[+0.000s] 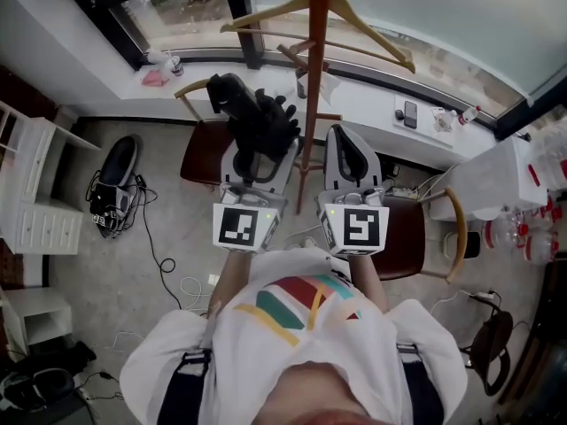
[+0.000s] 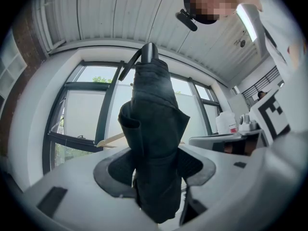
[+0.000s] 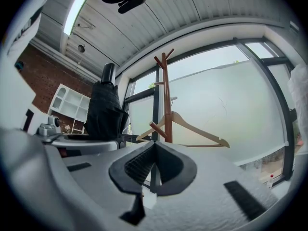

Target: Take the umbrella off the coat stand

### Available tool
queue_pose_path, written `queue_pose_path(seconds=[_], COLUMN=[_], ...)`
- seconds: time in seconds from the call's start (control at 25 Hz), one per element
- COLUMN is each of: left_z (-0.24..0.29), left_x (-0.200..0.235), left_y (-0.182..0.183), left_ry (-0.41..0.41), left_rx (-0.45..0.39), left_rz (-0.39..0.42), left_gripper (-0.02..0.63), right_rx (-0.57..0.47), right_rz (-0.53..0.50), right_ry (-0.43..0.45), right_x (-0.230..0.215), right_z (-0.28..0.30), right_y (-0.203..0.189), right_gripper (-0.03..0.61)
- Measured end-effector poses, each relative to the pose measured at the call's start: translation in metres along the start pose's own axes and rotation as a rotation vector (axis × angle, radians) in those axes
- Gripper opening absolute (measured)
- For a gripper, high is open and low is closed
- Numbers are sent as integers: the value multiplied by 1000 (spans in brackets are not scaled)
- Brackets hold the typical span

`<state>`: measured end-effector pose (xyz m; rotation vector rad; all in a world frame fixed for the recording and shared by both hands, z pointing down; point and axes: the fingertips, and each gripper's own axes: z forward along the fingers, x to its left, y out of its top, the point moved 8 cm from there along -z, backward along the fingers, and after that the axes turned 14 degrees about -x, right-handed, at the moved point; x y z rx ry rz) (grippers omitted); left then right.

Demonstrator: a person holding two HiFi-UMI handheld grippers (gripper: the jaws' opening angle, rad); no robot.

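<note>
Head view: the left gripper [image 1: 259, 151] holds the folded black umbrella [image 1: 255, 113] clear of the coat stand [image 1: 315, 78], beside the empty right gripper [image 1: 351, 144].

Left gripper view: its jaws clamp the upright umbrella's fabric.

Right gripper view: its jaws meet on nothing, and a wooden hanger [image 3: 195, 130] hangs on the stand.

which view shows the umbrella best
The left gripper view: the folded black umbrella stands large at centre, clamped between the left claw's pads. The head view shows it from above, foreshortened. The right gripper view shows only its upper part, at the left.
</note>
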<state>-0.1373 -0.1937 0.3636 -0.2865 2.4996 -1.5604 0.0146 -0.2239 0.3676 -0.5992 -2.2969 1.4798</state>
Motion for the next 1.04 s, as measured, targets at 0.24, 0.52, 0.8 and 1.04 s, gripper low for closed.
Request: queue_pose_path(seconds=[0.24,0.52,0.8,1.04], left_z=[-2,-4,-5,-4], left_x=[5,7,8,8], left_y=[-1,1,0,4], left_ry=[26,39,44,42], left_rx=[-3,-11,-14,-26], left_rz=[-24,-32,-33,-37], left_gripper=[244,244,244,244], right_rx=[21,29,32,39], right_rz=[-20,-23,-38,-44], right_ry=[1,-5,-8,-14], right_x=[-1,-1,-2,-3], right_z=[-1,-3,-4,-5], right_y=[0,-2,-2,-2], right_gripper=[0,0,0,0])
